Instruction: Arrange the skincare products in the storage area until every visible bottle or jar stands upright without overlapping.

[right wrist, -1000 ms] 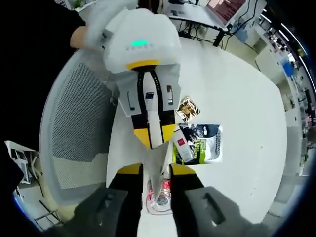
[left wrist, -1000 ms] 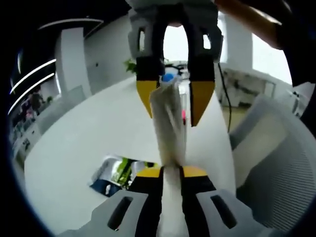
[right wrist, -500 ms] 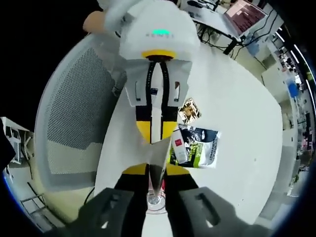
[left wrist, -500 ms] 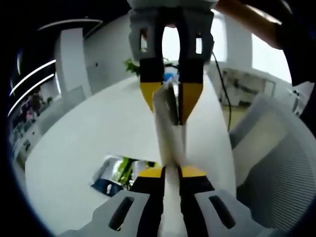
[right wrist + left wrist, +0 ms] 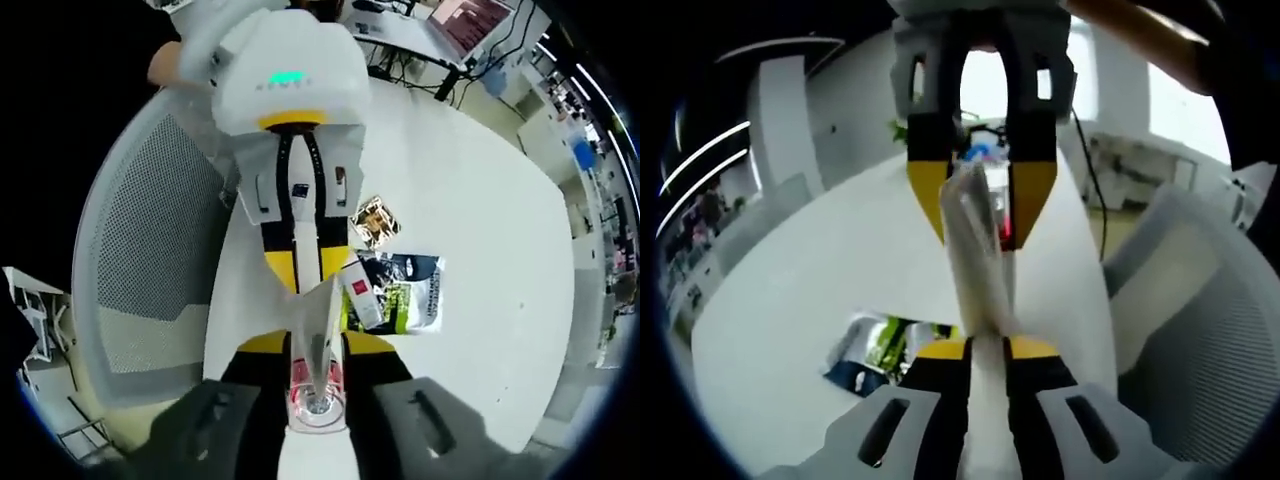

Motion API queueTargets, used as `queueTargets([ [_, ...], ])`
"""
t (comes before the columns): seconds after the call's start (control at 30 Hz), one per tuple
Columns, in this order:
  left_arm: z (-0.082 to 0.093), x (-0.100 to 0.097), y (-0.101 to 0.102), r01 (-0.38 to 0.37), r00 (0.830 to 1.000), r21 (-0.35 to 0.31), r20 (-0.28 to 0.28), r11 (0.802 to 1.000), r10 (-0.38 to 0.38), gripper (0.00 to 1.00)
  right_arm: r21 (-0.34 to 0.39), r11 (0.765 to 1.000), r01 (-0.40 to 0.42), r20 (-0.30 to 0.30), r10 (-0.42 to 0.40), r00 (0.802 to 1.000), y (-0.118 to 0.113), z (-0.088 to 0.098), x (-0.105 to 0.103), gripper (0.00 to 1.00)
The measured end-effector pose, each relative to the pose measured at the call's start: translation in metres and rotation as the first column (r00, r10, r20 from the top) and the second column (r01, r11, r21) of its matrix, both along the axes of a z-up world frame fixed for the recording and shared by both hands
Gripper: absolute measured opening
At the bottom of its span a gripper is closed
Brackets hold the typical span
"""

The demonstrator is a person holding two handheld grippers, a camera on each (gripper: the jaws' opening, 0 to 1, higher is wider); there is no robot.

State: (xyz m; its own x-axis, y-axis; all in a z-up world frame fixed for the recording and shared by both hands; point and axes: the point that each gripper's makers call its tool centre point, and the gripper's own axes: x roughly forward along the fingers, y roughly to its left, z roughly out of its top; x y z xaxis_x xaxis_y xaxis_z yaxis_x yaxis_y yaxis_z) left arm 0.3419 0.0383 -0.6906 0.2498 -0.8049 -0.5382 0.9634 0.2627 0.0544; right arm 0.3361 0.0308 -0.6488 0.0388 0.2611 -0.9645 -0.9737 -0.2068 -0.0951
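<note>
White tube [image 5: 975,255], yellow-tipped black claws, white table [image 5: 480,210], green-and-black sachet [image 5: 405,293], grey mesh chair [image 5: 150,260]

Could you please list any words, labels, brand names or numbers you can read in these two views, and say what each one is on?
None can be read for certain.
Left claw housing: small lettering under the green light, too blurred.
Red-labelled box: print too small.
Dark and green packets: print too small.
Held tube: no print visible.

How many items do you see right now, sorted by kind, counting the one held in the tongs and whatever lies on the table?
White tube, held between both tongs: 1
Dark and green sachets lying flat on the white table: 1 cluster, exact number unclear
Small white box with a red label: 1
Gold patterned packet: 1
Total: 4, counting the sachet cluster as 1.
</note>
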Motion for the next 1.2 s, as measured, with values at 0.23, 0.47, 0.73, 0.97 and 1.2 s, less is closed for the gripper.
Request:
queueTargets([
  [0.23,0.0,0.003,0.003,-0.017,1.0,0.0,0.001,1.0,0.017,0.13,0.031,0.997,0.065,0.009,-0.066,0.998,0.0,-0.002,0.001,0.33],
  [0.47,0.002,0.006,0.007,-0.041,0.999,-0.012,-0.005,0.999,0.041,0.2,0.094,0.981,0.171,0.019,-0.174,0.985,-0.003,-0.003,0.008,0.58],
  [0.73,-0.001,0.005,0.008,-0.038,0.999,0.003,-0.007,0.999,0.038,0.28,0.155,0.958,0.242,0.053,-0.253,0.966,-0.011,-0.005,0.019,0.78],
  [0.97,-0.002,0.009,0.012,-0.059,0.998,0.007,-0.01,0.998,0.059,0.33,0.252,0.911,0.327,0.055,-0.351,0.935,-0.015,-0.004,0.026,0.91],
  [1.2,-0.003,0.013,0.015,-0.079,0.997,0.007,-0.012,0.997,0.079,0.38,0.361,0.852,0.38,0.051,-0.425,0.904,-0.018,-0.002,0.031,0.95],
])
